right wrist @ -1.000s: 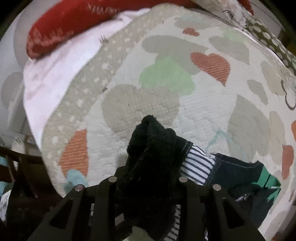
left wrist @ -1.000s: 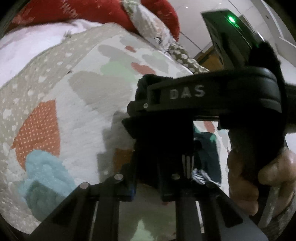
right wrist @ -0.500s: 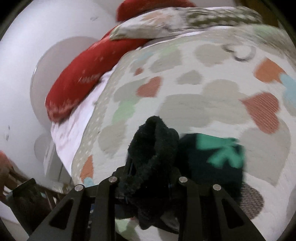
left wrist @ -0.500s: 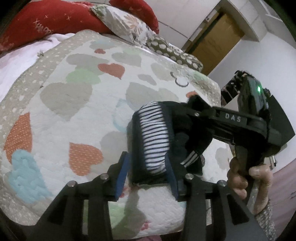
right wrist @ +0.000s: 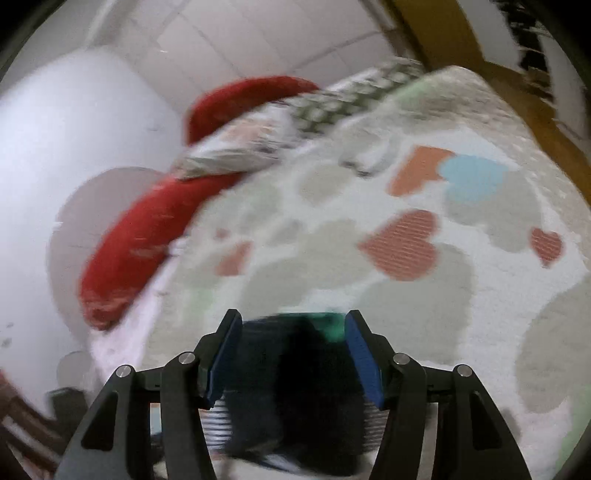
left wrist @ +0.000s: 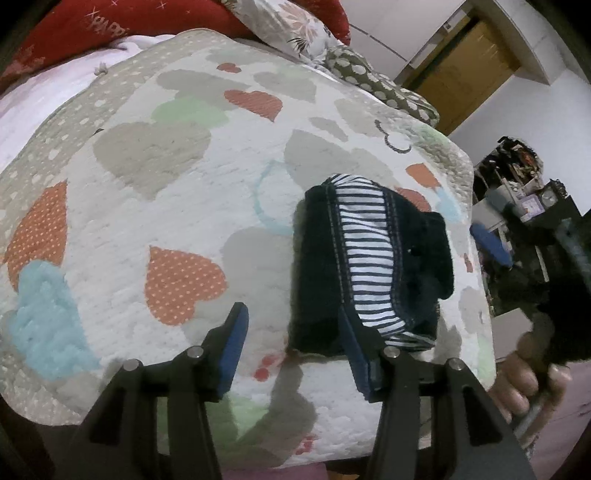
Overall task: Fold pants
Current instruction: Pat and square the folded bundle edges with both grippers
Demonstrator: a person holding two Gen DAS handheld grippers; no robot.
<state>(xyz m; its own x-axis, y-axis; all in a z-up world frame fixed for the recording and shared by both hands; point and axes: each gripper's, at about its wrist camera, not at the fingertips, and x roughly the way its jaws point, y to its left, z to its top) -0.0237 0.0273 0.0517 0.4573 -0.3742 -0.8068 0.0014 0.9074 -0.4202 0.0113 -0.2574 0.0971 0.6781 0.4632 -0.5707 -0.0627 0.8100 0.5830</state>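
two views: left wrist shows the left gripper [left wrist: 291,332] spread wide, pants [left wrist: 369,273] bundled on the bedspread [left wrist: 147,206]; right wrist, blurred, shows the right gripper [right wrist: 291,354] apart above them; loose bundle may unfold.

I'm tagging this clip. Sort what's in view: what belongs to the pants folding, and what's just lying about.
Part of the job:
- folded dark pants with striped lining, lying on the quilt
- left claw, open
- right claw, open
- heart-patterned quilt, the folding surface

Just lying about:
- red pillow
- floral pillow
- wooden door
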